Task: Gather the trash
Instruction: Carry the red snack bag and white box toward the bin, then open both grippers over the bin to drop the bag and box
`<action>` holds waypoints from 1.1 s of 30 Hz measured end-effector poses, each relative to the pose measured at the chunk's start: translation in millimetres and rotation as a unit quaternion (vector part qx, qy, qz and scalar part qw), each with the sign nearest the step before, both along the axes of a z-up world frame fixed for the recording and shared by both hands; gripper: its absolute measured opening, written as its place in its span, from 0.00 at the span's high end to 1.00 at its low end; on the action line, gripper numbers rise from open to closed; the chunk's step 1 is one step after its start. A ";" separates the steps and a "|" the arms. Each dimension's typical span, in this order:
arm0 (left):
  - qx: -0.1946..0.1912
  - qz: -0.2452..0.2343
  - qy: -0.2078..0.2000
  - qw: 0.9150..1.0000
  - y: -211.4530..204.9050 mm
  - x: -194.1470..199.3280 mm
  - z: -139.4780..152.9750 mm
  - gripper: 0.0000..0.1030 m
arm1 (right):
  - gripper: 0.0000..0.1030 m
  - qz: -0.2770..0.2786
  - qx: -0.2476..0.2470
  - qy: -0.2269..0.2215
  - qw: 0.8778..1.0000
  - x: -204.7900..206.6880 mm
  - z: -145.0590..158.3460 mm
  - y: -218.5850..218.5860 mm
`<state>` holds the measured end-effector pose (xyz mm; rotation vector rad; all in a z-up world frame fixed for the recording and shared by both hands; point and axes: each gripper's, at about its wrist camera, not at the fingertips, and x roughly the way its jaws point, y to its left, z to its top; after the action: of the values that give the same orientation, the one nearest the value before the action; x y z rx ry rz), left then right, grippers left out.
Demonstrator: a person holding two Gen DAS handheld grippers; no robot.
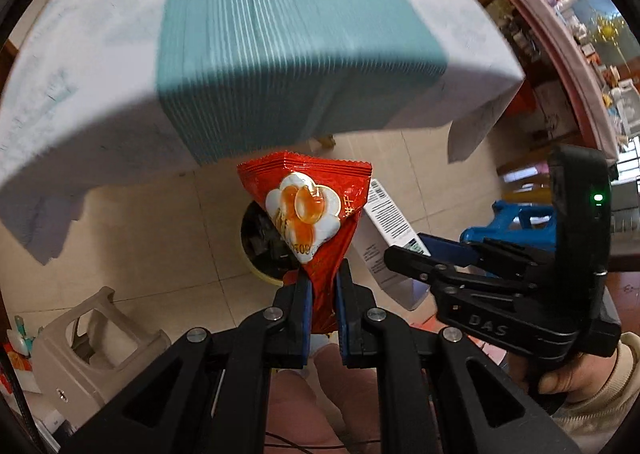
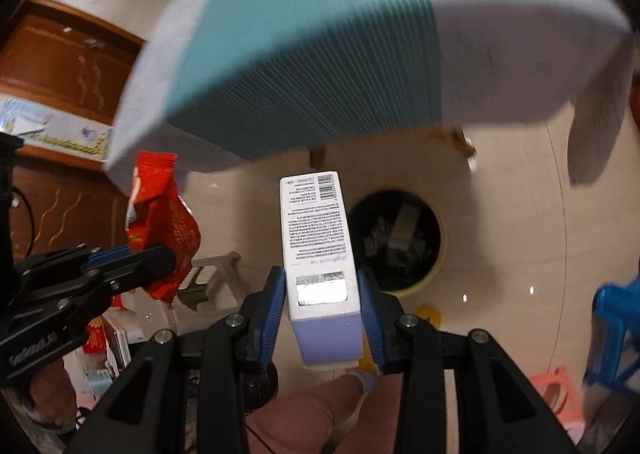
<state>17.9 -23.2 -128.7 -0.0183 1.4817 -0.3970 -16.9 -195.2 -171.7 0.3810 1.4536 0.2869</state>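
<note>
My left gripper (image 1: 323, 286) is shut on a red snack wrapper (image 1: 316, 214), which stands up from the blue pads. That wrapper (image 2: 160, 214) and the left gripper (image 2: 168, 254) also show at the left of the right wrist view. My right gripper (image 2: 322, 294) is shut on a white and lilac carton (image 2: 316, 246) with a barcode on it. The same carton (image 1: 384, 230) appears in the left wrist view beside the right gripper (image 1: 404, 250). A round yellow-rimmed bin (image 2: 400, 242) with a dark inside stands on the floor below, partly hidden behind the wrapper (image 1: 260, 242) in the left view.
A table with a white cloth (image 1: 80, 74) and a teal striped runner (image 1: 280, 34) overhangs the tiled floor. A beige plastic stool (image 1: 92, 338) lies at the left, a blue stool (image 2: 616, 326) and a pink one (image 2: 556, 386) at the right. The person's leg (image 2: 320, 414) is below.
</note>
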 end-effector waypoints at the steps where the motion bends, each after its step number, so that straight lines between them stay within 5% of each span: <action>1: -0.001 -0.002 0.003 1.000 -0.5 -1.0 -12.3 0.92 | 0.64 -0.003 -0.005 0.008 1.000 -1.8 -11.7 0.9; 10: 0.015 -0.007 0.034 0.999 -7.1 1.0 -129.8 0.92 | 0.64 -0.038 -0.042 0.054 0.997 -5.4 -128.1 7.8; 20: 0.040 -0.015 0.029 0.999 -14.2 10.8 -192.3 0.91 | 0.64 -0.057 -0.058 0.067 0.994 2.6 -195.5 3.4; 25: 0.058 -0.018 0.014 0.998 -19.3 16.9 -202.3 0.67 | 0.63 -0.058 -0.047 0.074 0.994 10.2 -203.8 4.7; 28: 0.073 -0.015 0.007 0.997 -17.9 21.4 -204.3 0.39 | 0.62 -0.066 -0.037 0.077 0.994 13.8 -207.0 2.8; 33: 0.089 -0.004 -0.004 0.996 -15.1 25.6 -206.3 0.05 | 0.40 -0.070 -0.041 0.067 0.994 16.1 -202.1 -0.7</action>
<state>43.5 -38.3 -335.0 0.1305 1.5047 -0.2703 -0.7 -195.9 -373.8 0.4399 1.5555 0.0888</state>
